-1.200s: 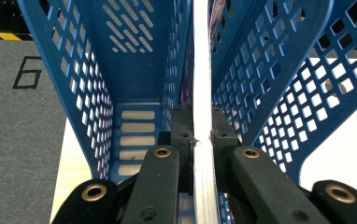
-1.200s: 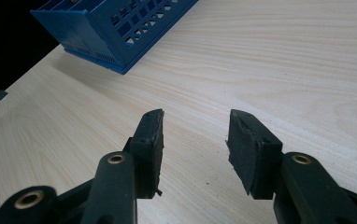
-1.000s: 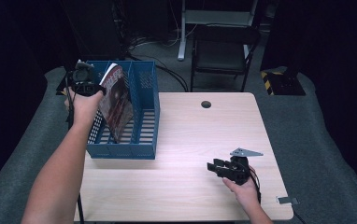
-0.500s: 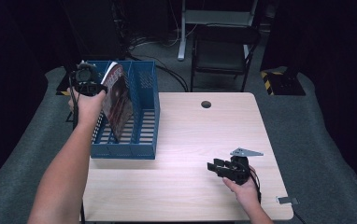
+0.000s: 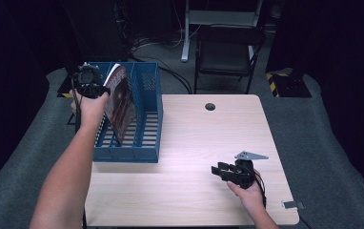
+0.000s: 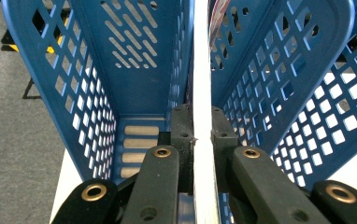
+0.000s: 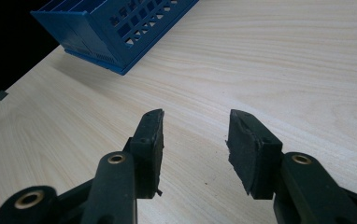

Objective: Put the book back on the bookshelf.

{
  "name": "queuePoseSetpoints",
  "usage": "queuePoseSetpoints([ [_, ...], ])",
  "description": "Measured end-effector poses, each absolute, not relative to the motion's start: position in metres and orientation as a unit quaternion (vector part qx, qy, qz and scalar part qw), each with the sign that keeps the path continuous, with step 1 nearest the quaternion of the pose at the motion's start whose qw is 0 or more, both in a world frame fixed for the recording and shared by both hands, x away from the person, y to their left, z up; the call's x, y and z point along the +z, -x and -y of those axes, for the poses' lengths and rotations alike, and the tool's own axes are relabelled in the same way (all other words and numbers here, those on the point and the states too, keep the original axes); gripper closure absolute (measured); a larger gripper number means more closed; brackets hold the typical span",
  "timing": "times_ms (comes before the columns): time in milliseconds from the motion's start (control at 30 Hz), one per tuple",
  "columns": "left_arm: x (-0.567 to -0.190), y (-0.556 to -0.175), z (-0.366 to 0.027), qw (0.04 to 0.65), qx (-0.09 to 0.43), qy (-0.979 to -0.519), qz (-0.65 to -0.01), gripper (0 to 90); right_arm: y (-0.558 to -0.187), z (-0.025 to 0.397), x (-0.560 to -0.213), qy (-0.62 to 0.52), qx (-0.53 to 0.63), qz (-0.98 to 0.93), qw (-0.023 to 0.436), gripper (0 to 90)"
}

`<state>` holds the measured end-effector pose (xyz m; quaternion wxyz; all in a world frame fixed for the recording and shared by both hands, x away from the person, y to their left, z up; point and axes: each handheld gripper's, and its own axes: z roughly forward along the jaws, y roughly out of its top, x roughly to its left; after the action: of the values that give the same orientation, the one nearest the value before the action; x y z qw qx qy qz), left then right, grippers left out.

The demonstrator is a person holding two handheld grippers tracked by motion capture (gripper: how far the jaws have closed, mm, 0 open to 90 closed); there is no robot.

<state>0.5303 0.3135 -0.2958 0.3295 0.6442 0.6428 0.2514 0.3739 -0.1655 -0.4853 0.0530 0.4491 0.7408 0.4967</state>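
Here, left claw (image 6: 200, 135) grips a magazine (image 5: 121, 102) in the blue rack (image 5: 144, 150); right claw (image 7: 195, 140) gapes above the wooden table (image 5: 194, 191).

Blue perforated plastic rack (image 5: 147, 125), glossy paper magazine (image 5: 121, 102), matt pale wood-grain table (image 5: 194, 143), matt black jaws.

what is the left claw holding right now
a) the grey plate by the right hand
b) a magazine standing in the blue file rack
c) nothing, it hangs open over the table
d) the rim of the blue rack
b, the left claw is clamped on the thin edge of the magazine, which stands tilted inside the blue file rack.
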Motion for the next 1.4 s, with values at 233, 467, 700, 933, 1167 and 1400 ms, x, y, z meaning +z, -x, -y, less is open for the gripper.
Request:
queuePoseSetpoints([
  [233,-0.2973,-0.5301,-0.3152,0.337,0.248,-0.641,-0.644,83.8,-0.3740,0.1652,-0.4855,-0.448,0.497,-0.741,0.051,55.4],
  [467,-0.2976,-0.5298,-0.3161,0.342,0.244,-0.640,-0.643,81.7,-0.3742,0.1647,-0.4858,-0.448,0.497,-0.741,0.053,55.4],
  [700,-0.2983,-0.5288,-0.3187,0.354,0.238,-0.633,-0.646,72.2,-0.3741,0.1641,-0.4860,-0.447,0.496,-0.743,0.052,55.4],
  [933,-0.2989,-0.5274,-0.3207,0.356,0.230,-0.634,-0.646,63.2,-0.3741,0.1638,-0.4862,-0.448,0.496,-0.742,0.051,55.4],
  [1167,-0.3016,-0.5265,-0.3186,0.357,0.229,-0.638,-0.643,56.9,-0.3742,0.1633,-0.4865,-0.447,0.496,-0.743,0.051,55.4],
  [1400,-0.3022,-0.5251,-0.3166,0.360,0.224,-0.642,-0.638,55.0,-0.3732,0.1631,-0.4865,-0.452,0.495,-0.741,0.047,55.3],
])
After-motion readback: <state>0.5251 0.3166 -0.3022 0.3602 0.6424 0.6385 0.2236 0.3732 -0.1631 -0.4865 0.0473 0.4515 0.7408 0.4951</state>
